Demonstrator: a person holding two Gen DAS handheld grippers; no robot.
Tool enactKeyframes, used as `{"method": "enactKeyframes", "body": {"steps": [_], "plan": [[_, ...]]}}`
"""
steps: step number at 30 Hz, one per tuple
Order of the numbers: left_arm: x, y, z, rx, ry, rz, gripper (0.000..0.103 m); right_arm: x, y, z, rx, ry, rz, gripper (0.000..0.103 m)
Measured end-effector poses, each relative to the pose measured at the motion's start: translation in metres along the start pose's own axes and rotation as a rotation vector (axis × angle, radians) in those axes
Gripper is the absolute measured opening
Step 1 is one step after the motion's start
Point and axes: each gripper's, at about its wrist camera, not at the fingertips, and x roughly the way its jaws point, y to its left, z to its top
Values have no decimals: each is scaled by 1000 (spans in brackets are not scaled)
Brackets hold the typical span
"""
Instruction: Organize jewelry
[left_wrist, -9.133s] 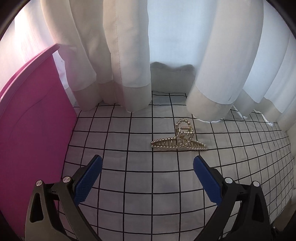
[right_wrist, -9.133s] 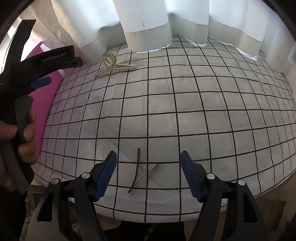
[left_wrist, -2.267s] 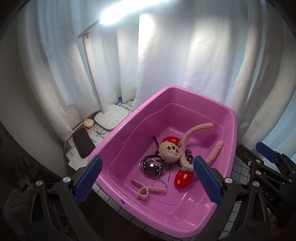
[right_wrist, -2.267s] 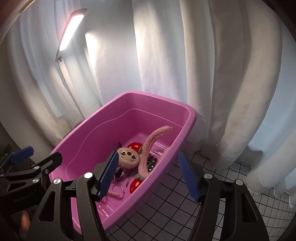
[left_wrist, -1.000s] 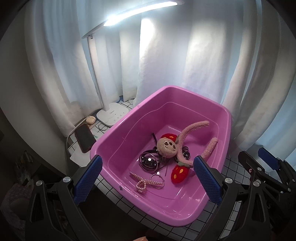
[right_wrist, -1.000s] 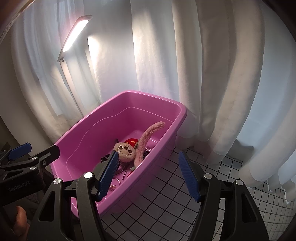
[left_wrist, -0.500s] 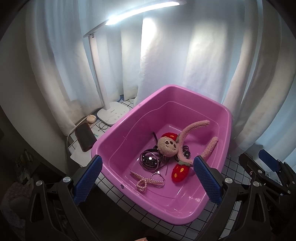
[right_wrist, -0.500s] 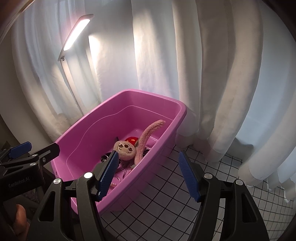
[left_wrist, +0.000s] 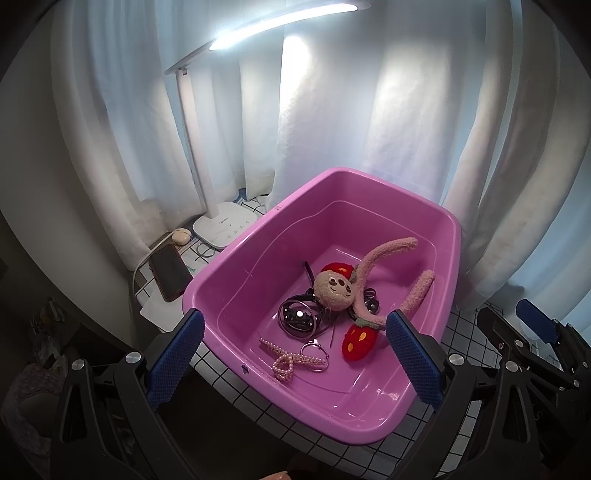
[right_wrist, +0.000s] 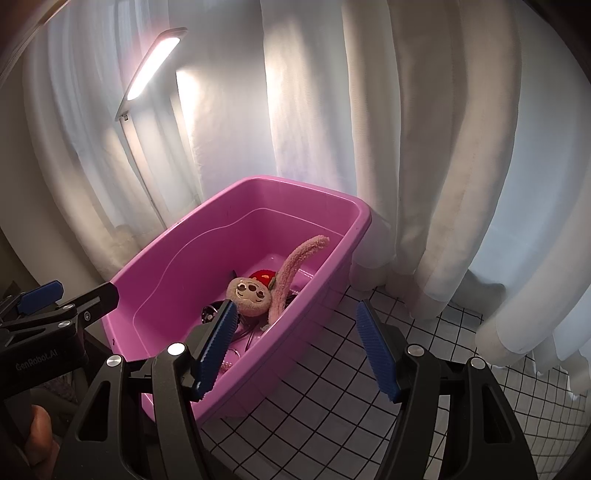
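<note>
A pink plastic tub (left_wrist: 454, 236) (right_wrist: 364, 221) stands on the checked tablecloth. Inside lie a pearl hair claw (left_wrist: 286, 360), a hoop ring (left_wrist: 316, 356), dark metal hair pieces (left_wrist: 297, 317), and a pink plush headband with an animal face and red strawberries (left_wrist: 334, 290) (right_wrist: 253, 290). My left gripper (left_wrist: 295, 358) hovers open above the tub's near side, nothing between its blue pads. My right gripper (right_wrist: 297, 345) is open over the tub's right rim, empty. Each gripper shows at the edge of the other's view.
A white desk lamp (left_wrist: 225, 229) (right_wrist: 153, 61) stands left of the tub, lit. A dark phone (left_wrist: 170, 271) and a small beige earbud case (left_wrist: 181, 235) lie beside its base. White curtains (right_wrist: 424, 147) hang close behind. Checked cloth (right_wrist: 351, 398) stretches right of the tub.
Over the last second nothing has visibly moved. Earlier, the pearl hair claw lay on the checked cloth; it now lies in the tub, and both grippers have swung over to face it.
</note>
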Motion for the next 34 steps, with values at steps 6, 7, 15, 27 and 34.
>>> {"method": "enactKeyframes", "body": {"steps": [6,7,15,27,34], "plan": [[0,-1,-1,2,4,-7,97,-1,-1,-1,0,1,0,64],[0,-1,-1,1,3,-7,97,-1,-1,-2,2,1,-1,64],[-1,-2,-2,-1,5,-6,97,-2,-4,-4,7,2,-7,64],[0,-4,-5,12,3,-6,97,-2,-5,-5,12,3,-9,64],[1,-2,-4,10,4,-13,97,-3,-6,-5,12,3,-8,64]]}}
